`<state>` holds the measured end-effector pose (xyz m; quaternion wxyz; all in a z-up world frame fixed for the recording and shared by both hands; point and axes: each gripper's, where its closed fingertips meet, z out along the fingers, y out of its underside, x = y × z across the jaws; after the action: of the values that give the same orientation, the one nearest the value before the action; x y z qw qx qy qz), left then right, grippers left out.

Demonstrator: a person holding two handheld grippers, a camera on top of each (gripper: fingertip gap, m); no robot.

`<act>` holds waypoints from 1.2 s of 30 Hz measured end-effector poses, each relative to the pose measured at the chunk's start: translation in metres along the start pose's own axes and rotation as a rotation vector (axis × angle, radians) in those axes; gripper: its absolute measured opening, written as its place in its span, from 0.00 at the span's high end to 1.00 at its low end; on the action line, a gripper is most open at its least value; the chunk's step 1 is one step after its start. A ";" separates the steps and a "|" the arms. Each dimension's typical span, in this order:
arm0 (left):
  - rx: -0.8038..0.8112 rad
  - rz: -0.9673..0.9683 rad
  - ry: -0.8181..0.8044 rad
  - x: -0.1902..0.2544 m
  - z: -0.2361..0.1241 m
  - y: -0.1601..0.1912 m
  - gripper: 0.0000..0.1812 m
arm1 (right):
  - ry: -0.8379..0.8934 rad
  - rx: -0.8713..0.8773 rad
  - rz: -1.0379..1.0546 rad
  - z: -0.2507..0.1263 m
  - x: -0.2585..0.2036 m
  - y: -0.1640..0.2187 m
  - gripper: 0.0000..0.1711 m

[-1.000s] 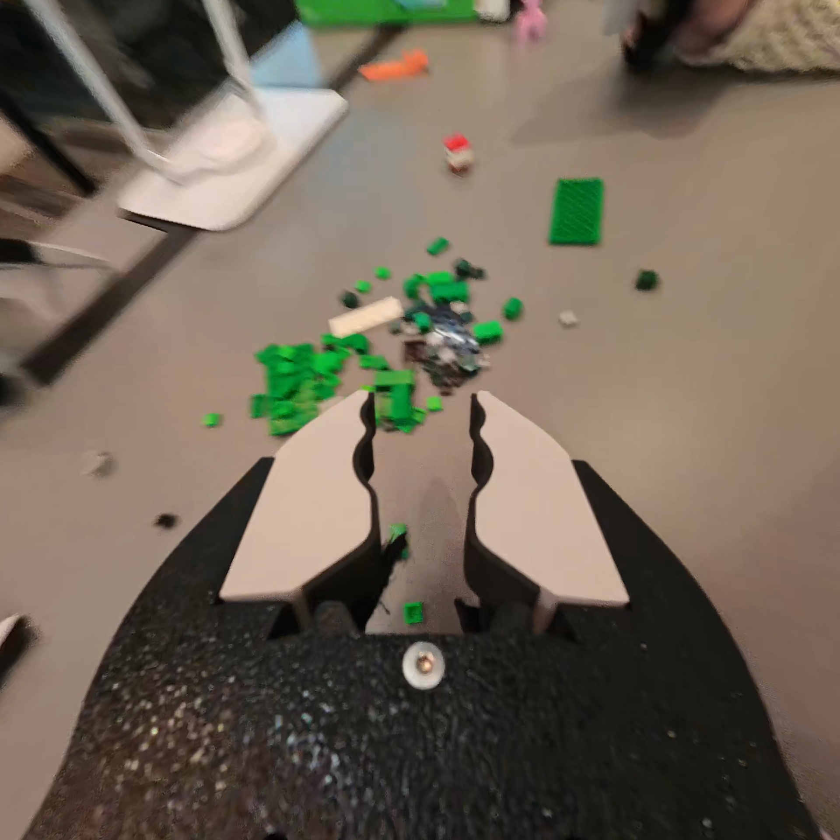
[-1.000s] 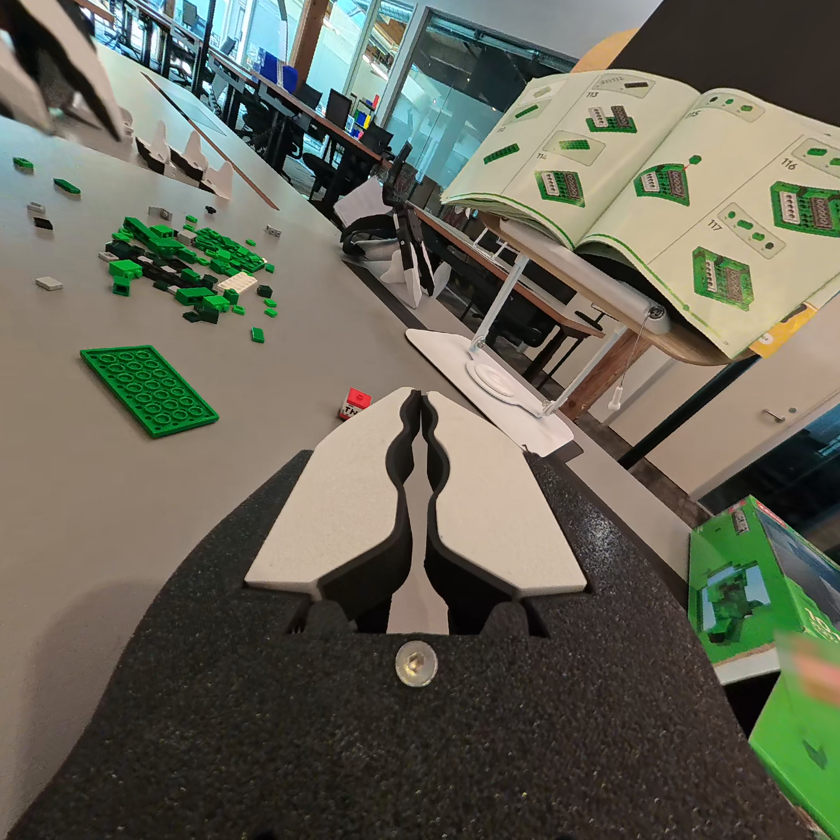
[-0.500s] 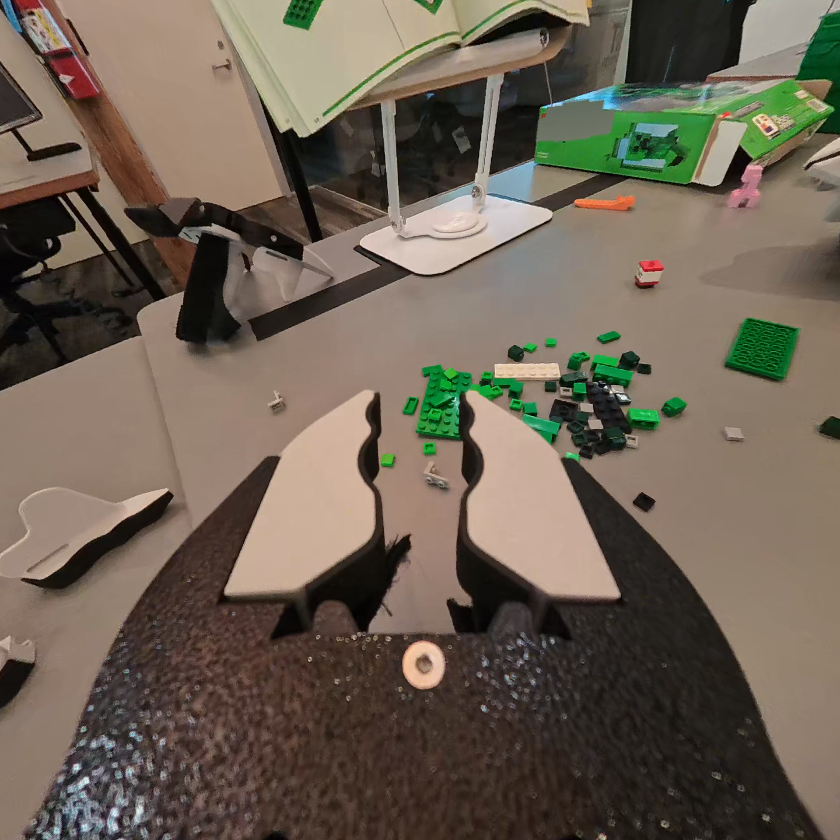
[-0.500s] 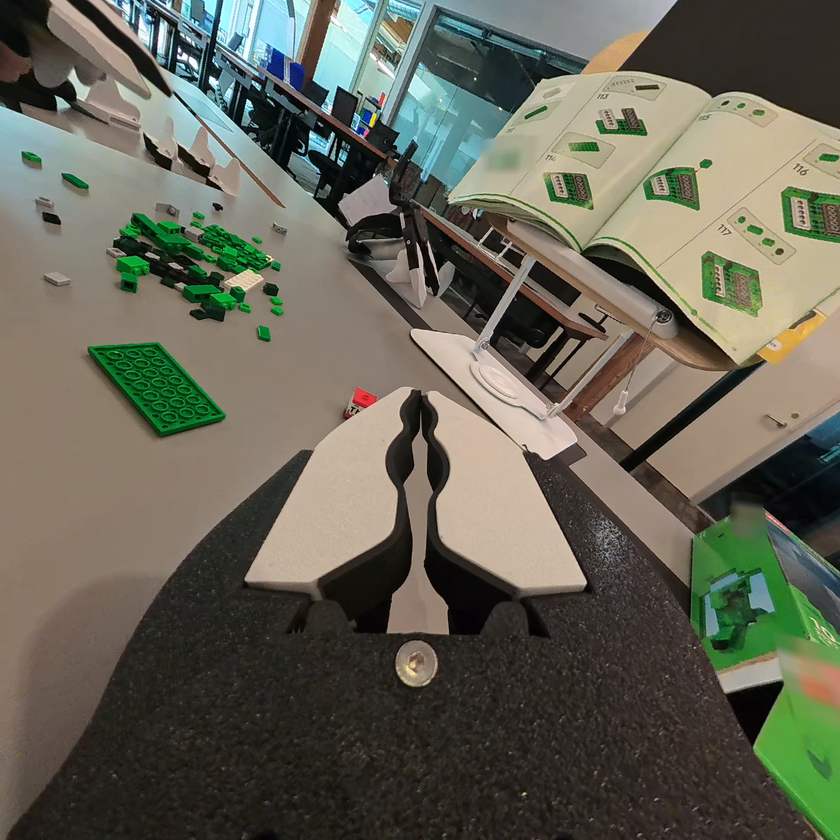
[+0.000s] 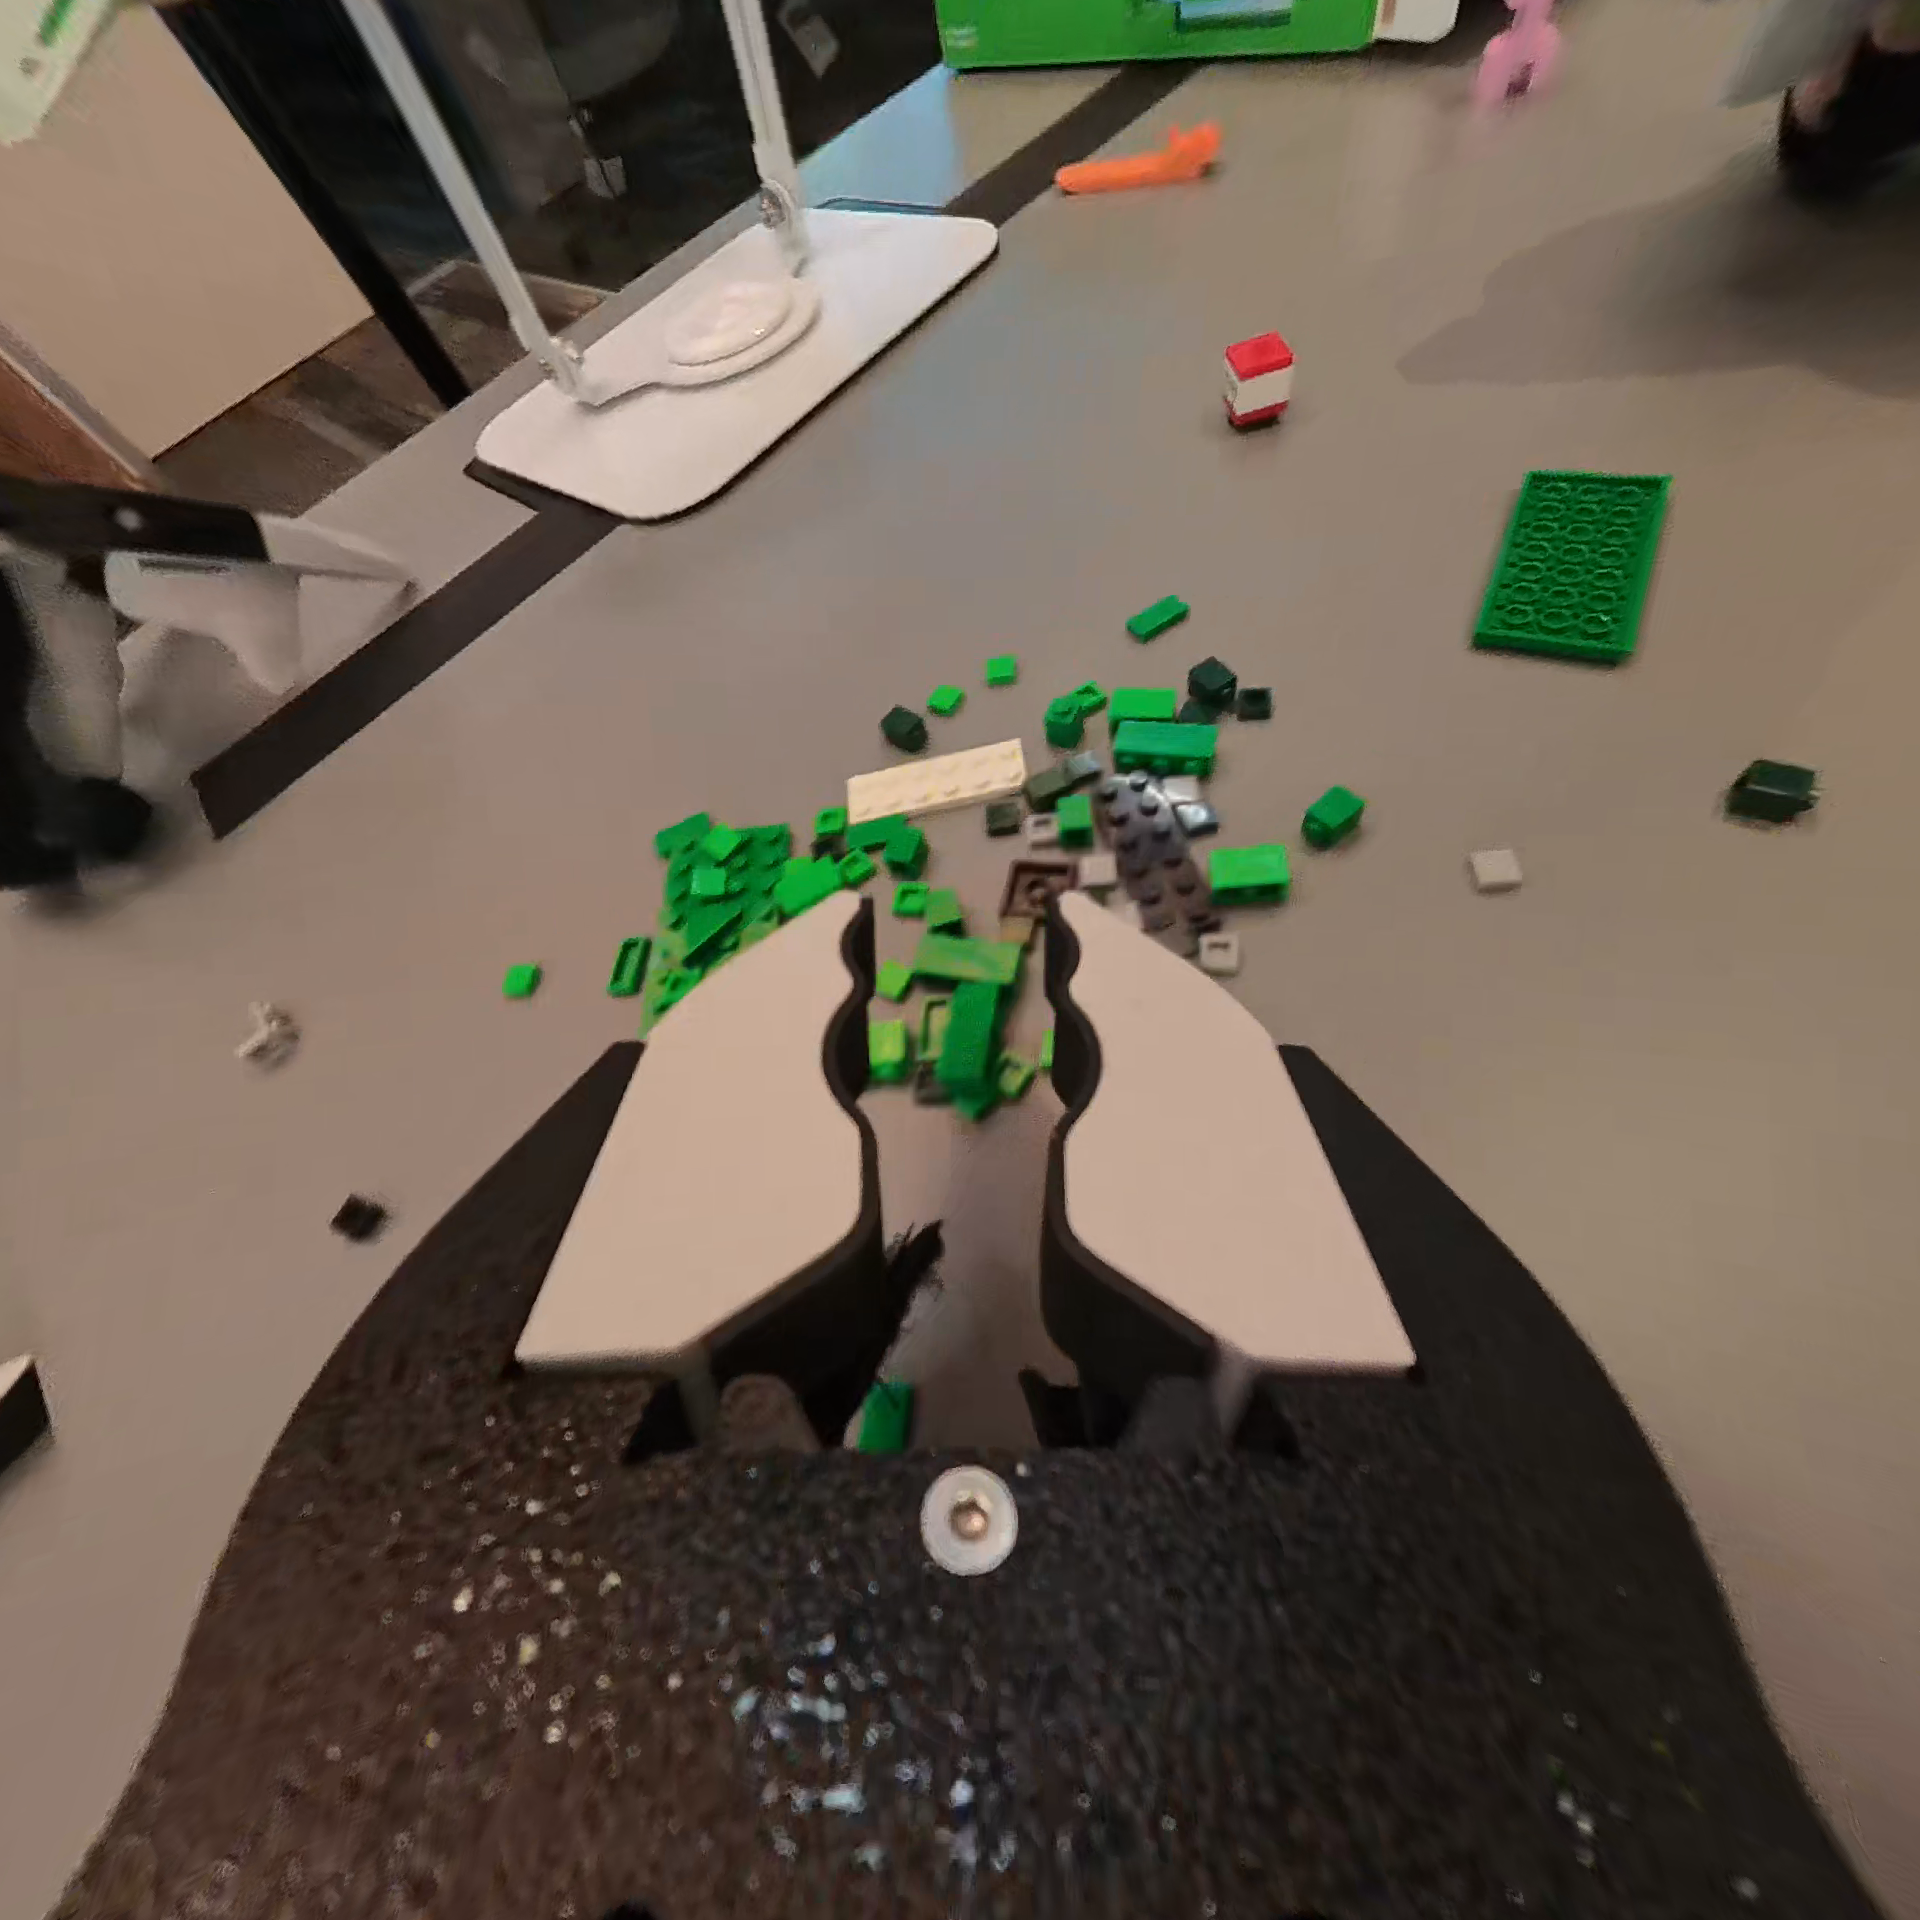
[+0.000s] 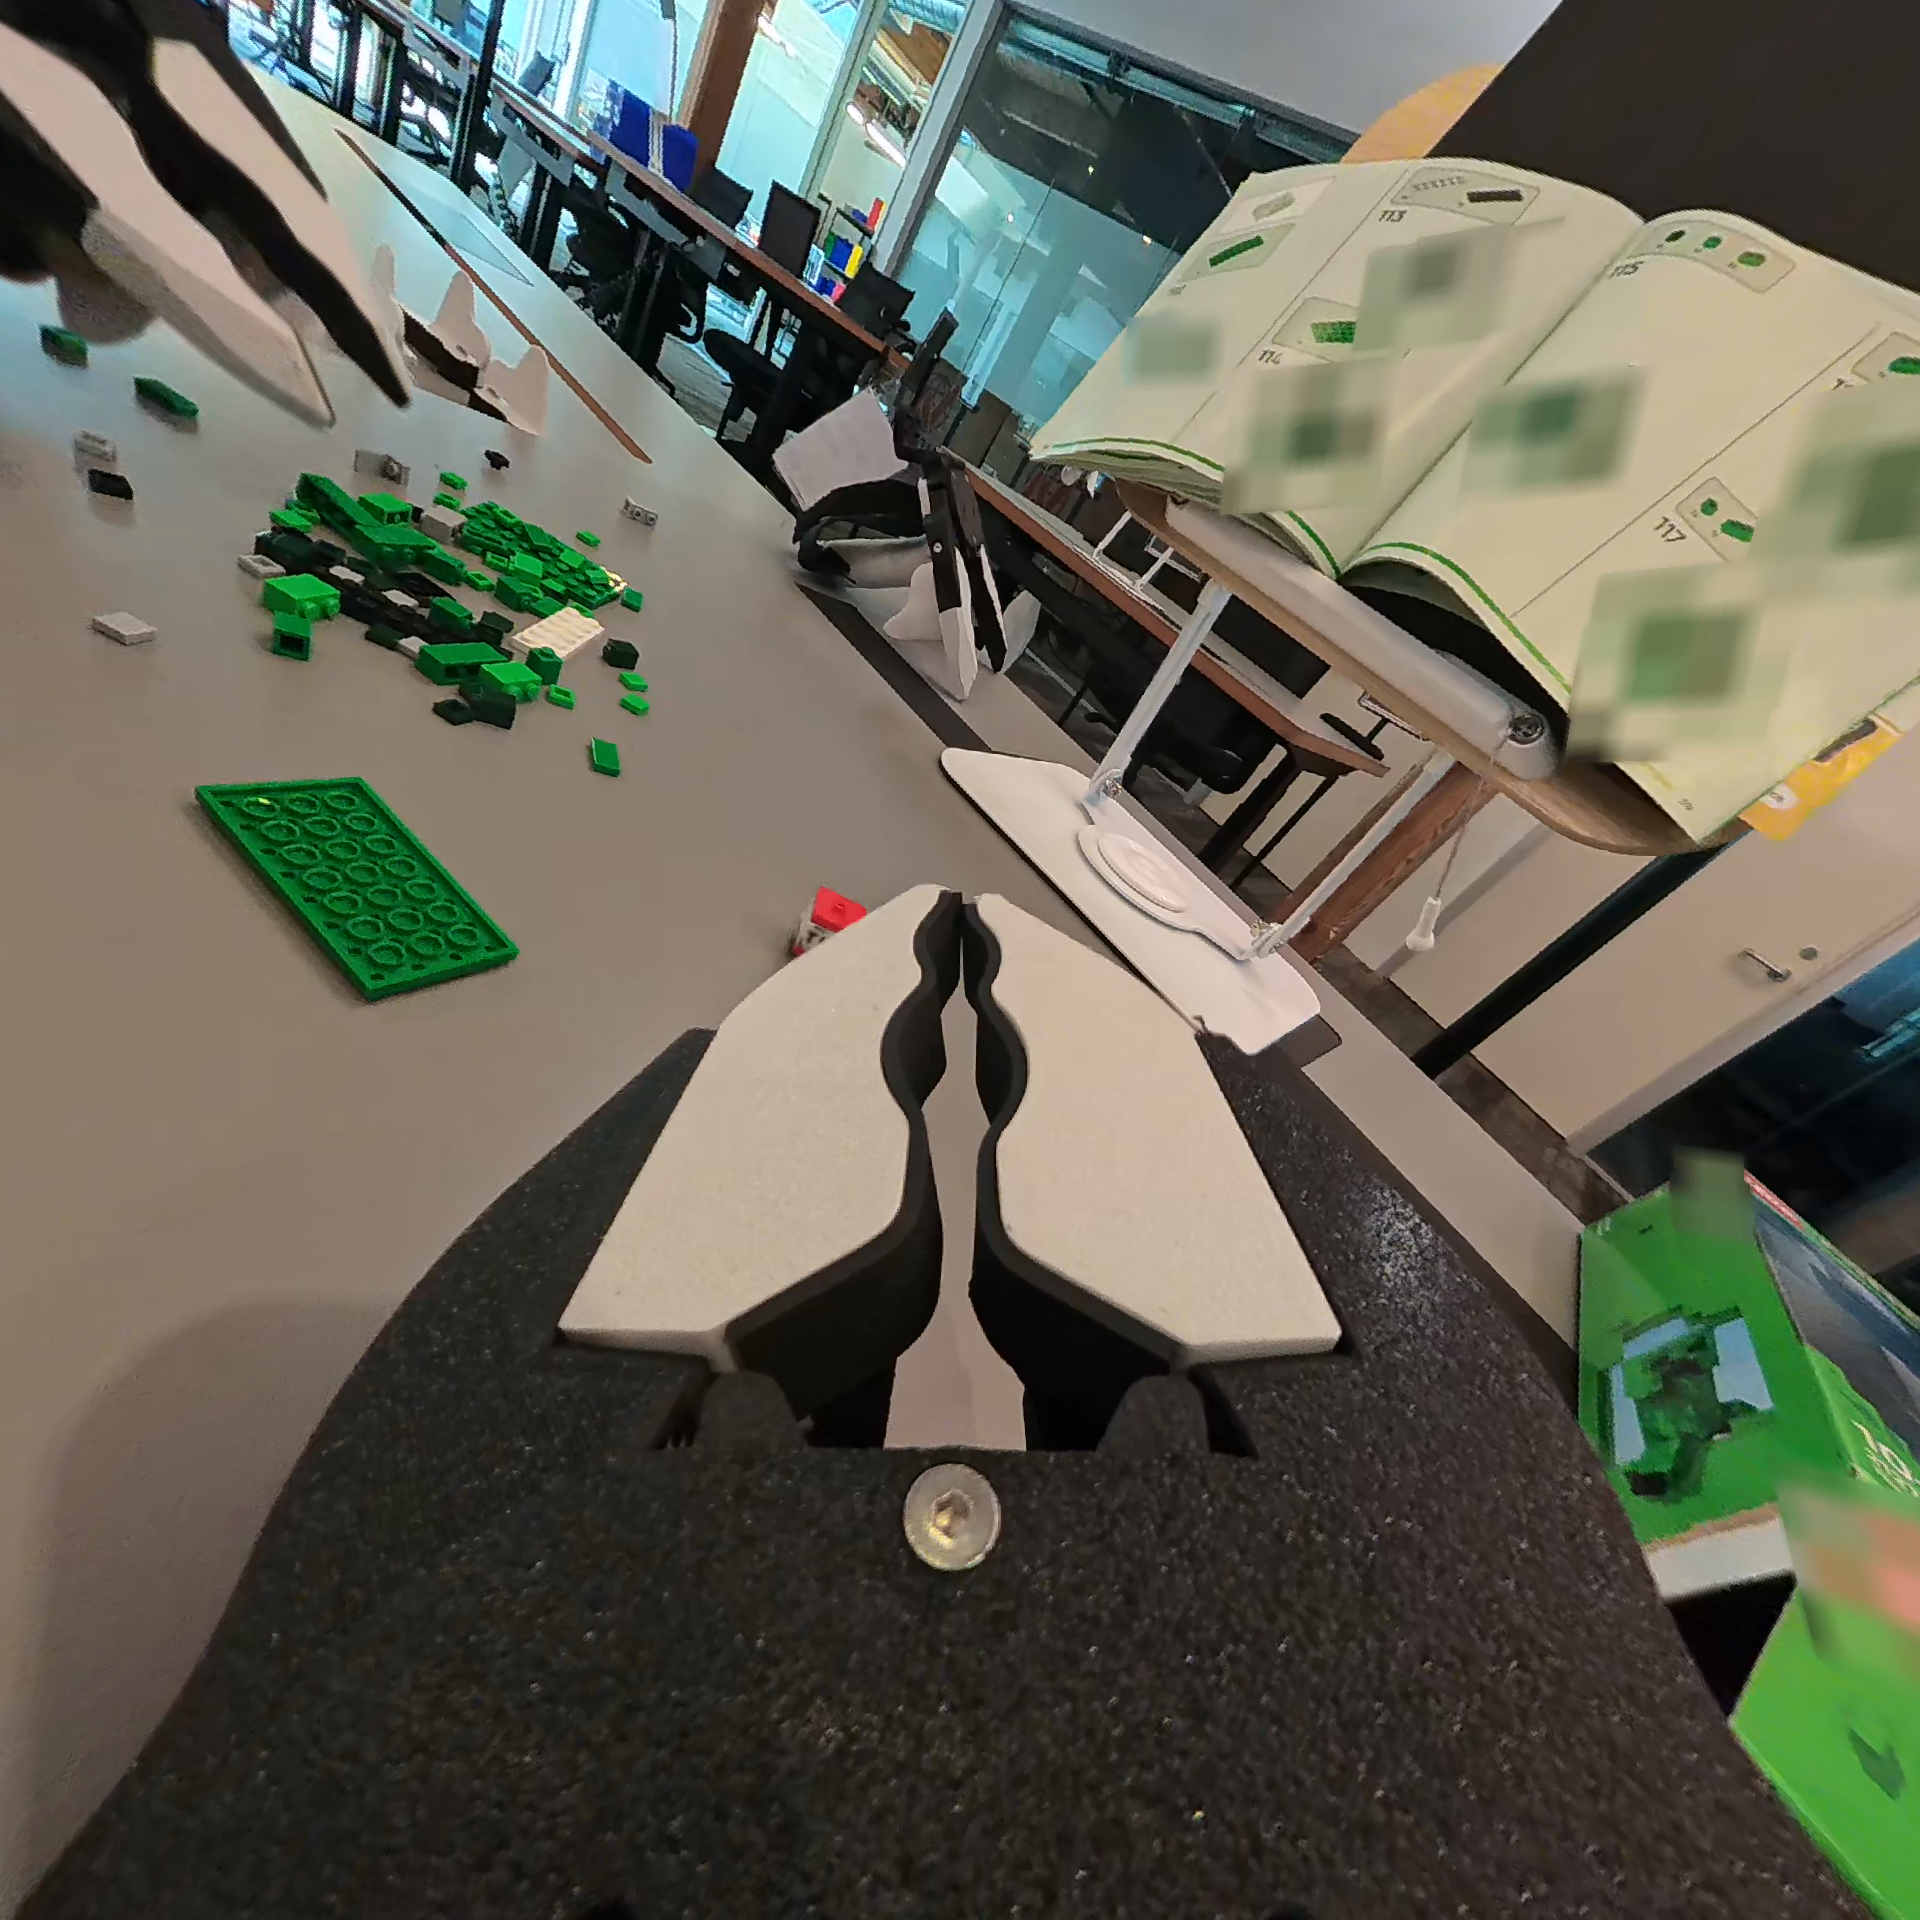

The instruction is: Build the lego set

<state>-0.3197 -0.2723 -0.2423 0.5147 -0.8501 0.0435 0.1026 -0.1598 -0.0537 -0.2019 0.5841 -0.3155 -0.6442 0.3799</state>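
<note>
Left tongs (image 5: 956, 925) swung back down over brick pile (image 5: 966, 831), jaws apart — likely picking next; right tongs (image 6: 961, 904) parked, together, empty.

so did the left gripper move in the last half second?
Yes. The left gripper moved forward and down over the brick pile; the white stand base looks nearer.

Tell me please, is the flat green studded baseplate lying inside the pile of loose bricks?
No, the flat green studded baseplate lies apart on bare grey table, beside the pile of loose bricks.
</note>
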 end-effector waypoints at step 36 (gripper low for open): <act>-0.768 1.164 0.768 0.002 0.081 0.008 0.86 | -0.015 0.032 0.037 0.018 -0.003 -0.006 1.00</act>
<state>-0.3301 -0.2045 -0.2861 -0.0017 -0.7848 0.6165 0.0628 -0.1768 -0.0616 -0.1985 0.5770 -0.3153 -0.6365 0.4031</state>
